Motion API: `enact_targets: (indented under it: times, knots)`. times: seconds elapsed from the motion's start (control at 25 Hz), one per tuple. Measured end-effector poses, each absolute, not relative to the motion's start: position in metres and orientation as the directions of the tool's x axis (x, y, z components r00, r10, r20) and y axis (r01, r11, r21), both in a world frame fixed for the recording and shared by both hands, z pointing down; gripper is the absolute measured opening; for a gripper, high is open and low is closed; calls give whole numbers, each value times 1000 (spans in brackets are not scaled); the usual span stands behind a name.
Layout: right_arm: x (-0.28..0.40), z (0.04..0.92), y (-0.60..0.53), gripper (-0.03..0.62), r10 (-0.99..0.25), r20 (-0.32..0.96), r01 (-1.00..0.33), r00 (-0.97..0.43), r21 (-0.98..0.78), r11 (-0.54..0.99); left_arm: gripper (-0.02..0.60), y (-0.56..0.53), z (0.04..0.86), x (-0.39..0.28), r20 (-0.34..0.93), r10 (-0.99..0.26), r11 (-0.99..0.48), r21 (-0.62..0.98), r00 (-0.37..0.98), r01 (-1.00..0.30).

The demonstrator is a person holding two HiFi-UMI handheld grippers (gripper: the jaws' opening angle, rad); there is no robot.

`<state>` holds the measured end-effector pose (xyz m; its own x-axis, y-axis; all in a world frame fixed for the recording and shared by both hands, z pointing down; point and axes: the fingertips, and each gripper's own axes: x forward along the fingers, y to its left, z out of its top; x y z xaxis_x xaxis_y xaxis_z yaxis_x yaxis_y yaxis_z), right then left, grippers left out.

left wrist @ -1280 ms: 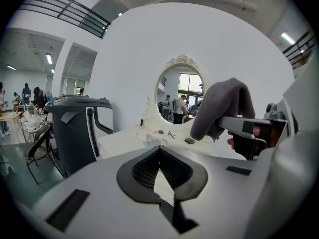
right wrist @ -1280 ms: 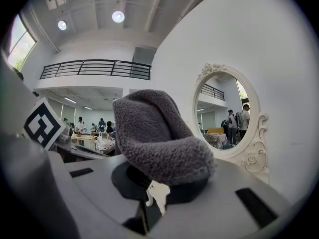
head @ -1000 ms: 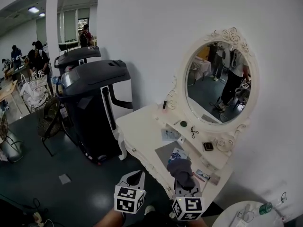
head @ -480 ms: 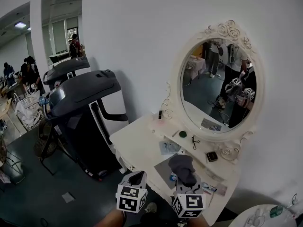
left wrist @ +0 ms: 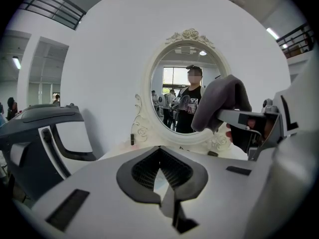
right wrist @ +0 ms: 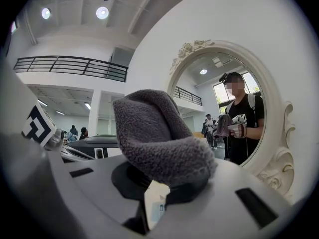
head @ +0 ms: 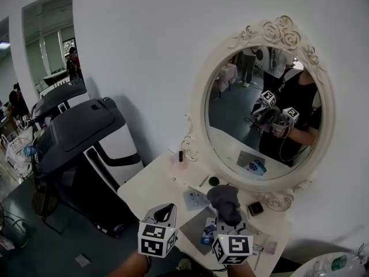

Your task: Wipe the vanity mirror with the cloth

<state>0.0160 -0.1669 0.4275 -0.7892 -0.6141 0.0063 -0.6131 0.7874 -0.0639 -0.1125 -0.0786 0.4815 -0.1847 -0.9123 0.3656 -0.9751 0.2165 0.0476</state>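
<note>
Standing at the far left beside the table's left edge is a bulky dark grey machine [head: 75,133] with a sloping lid. Right of it, the white table [head: 151,184] is set against the wall. A small dark bottle [head: 180,156] stands at its back left corner, just beside the scrollwork of the mirror frame.

The left tongs [head: 165,209] hang over the table's front edge. Their tips are drawn together and only the bare ribbed hollow lies between them, so they hold nothing. Just right of them, near the front edge, lies a flat grey sheet [head: 195,228] with a blue-and-white packet [head: 208,233] on it. Farther back, a round green thing [head: 214,181] sits at the foot of the mirror.

The right tongs [head: 227,217] stand close beside the left pair, pinched narrow onto the cloth [head: 223,199]. This is a dark grey fleecy bundle that folds up and over their tips. It is held above the middle of the table, in front of the mirror's lower rim and short of the glass. A small black box [head: 254,208] lies just right of the cloth, near the base of the frame.

The oval vanity mirror [head: 253,97] rises from the table's back edge, in a white frame topped with carved roses. Its glass reflects a person in a dark top [head: 300,105] holding both tongs and the cloth.
</note>
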Motion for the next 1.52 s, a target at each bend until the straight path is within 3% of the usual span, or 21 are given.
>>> enact_targets:
  times: [0.48, 0.88, 1.28, 1.52]
  knots:
    - [50, 417, -224, 37, -768, 18, -768, -641, -31, 640, 3, -174, 482, -83, 374, -926, -37, 57, 55, -998]
    - [107, 380, -259, 38, -947, -44, -946, -318, -41, 320, 3, -227, 468, -64, 353, -887, -314, 10, 297, -949]
    - [167, 298, -333, 38, -991, -48, -990, -126, -62, 128, 3, -245, 450, -87, 323, -868, -385, 37, 376, -922]
    - [185, 259, -381, 38, -996, -22, -988, -83, -130, 86, 3, -243, 447, -97, 315, -876, -368, 55, 366, -928]
